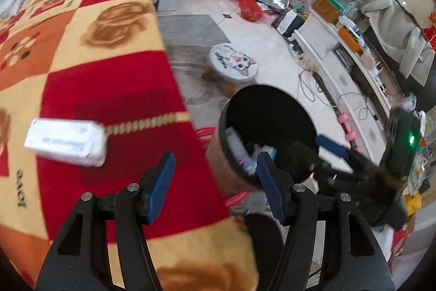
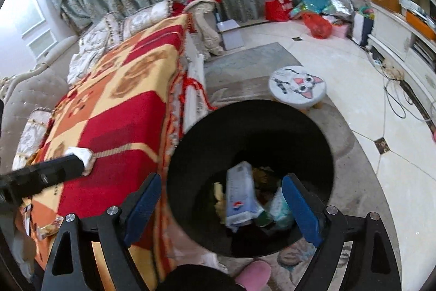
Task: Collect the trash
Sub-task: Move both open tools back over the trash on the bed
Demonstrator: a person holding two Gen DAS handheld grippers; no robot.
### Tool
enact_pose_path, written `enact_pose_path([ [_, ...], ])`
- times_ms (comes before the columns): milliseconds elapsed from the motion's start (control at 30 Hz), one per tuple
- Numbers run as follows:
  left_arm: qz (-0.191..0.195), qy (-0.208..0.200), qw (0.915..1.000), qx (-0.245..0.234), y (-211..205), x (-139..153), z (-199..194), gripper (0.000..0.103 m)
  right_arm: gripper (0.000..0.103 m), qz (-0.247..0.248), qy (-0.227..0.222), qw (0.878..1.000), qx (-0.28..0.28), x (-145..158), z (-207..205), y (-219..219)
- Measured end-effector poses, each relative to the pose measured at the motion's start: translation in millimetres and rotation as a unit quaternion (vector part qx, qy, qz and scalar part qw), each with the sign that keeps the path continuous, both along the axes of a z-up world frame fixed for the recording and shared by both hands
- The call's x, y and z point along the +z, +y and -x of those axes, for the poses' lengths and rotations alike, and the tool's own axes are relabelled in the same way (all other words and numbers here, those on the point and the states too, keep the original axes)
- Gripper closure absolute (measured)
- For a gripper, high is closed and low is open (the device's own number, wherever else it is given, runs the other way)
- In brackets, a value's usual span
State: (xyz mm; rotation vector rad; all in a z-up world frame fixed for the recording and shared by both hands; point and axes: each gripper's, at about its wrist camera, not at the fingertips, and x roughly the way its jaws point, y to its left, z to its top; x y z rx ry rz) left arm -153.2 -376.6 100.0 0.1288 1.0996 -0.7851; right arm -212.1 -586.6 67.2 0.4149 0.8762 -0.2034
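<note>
- The round black trash bin [image 2: 196,149] stands on the pale tiled floor [image 2: 340,67], close against the edge of the sofa, with its mouth open to the ceiling.
- Inside it lies a heap of rubbish: a long white and blue carton [image 2: 241,195] leaning on end, a pale green crumpled wrapper [image 2: 280,206] beside it, and some yellowish scraps [image 2: 218,190] to its left.
- A white rectangular packet with dark print [image 1: 65,141] lies flat on the red, orange and cream checked blanket [image 1: 114,89] that covers the sofa, well apart from the bin.
- The left gripper [image 1: 215,179] tilts down over the blanket's edge, blue pads spread, with nothing between them; the packet sits up and to the left of its fingers.
- The right gripper [image 2: 223,206] hangs right over the bin's mouth, pointing steeply down, its jaws wide apart and empty, the carton showing between them far below.
- From the right wrist view, the left gripper's black finger reaches in from the left, its tip just in front of the packet.
- A small round stool with a cartoon cat face [image 2: 297,86] stands on the floor just beyond the bin.
- A pink slipper toe [image 2: 254,276] shows at the bin's near side.
</note>
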Motion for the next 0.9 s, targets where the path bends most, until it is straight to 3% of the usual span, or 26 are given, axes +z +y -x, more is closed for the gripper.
enact_pose_path([
  [267, -0.026, -0.015, 0.9995, 0.011, 59, -5, 17, 0.042, 0.015, 0.009, -0.003, 0.998, 0.060, 10, -22, 55],
  [567, -0.029, -0.010, 0.9995, 0.004, 143, -8, 21, 0.042, 0.015, -0.002, 0.003, 0.991, 0.136, 5, -47, 120],
  [900, -0.085, -0.027, 0.9960, -0.010, 208, -32, 24, 0.041, 0.015, 0.011, 0.011, 0.977, 0.211, 0, -74, 178],
])
